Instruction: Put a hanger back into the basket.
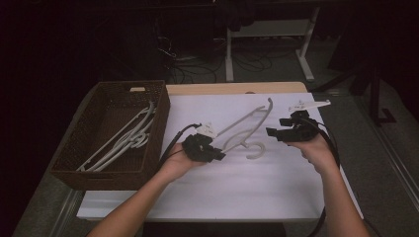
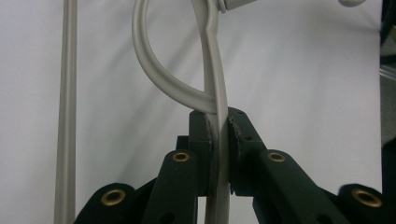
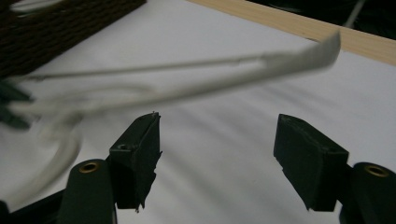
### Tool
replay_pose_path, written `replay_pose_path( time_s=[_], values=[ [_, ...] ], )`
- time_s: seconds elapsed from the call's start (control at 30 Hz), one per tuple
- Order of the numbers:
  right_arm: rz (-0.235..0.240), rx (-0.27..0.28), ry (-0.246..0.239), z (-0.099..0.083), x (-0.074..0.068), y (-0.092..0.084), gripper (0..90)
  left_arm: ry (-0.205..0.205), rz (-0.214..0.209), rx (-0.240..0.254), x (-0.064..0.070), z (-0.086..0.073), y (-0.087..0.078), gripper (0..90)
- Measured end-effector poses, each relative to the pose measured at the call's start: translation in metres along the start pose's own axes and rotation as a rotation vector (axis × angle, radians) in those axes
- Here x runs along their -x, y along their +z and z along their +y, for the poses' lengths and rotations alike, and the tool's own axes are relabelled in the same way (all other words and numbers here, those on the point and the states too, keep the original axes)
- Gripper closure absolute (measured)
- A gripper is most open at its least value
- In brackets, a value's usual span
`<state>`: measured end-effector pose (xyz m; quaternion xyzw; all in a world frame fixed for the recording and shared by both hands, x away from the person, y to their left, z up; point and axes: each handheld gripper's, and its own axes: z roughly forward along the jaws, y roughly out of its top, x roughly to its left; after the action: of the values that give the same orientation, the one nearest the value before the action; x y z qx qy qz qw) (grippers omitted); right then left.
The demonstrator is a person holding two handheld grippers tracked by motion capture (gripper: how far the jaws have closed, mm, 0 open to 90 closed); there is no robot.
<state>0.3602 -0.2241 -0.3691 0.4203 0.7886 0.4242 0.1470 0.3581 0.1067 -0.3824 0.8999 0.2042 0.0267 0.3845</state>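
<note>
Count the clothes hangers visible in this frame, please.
About 4: one hanger over the white sheet, clamped in the left claw; roughly three stacked hangers in the basket, overlapping, so more may be hidden.

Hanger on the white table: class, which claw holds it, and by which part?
The left claw is shut on the hanger, clamping a thin bar beside its curved loop. The right claw is open, holding nothing.

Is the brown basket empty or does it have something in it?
Not empty: the wicker basket holds several pale clothes hangers lying inside.
</note>
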Motion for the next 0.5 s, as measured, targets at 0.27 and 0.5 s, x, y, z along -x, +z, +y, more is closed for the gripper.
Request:
replay_pose_path(
  time_s=[0.27, 0.5],
  values=[
    [0.034, 0.000, -0.028, -0.029, -0.019, -0.004, 23.0, -0.005, 0.056, 0.031, -0.004, 0.030, -0.051, 82.1],
    [0.052, 0.020, -0.032, -0.048, -0.030, -0.004, 18.2, -0.026, 0.071, 0.058, -0.025, 0.036, -0.105, 82.0]
  ],
)
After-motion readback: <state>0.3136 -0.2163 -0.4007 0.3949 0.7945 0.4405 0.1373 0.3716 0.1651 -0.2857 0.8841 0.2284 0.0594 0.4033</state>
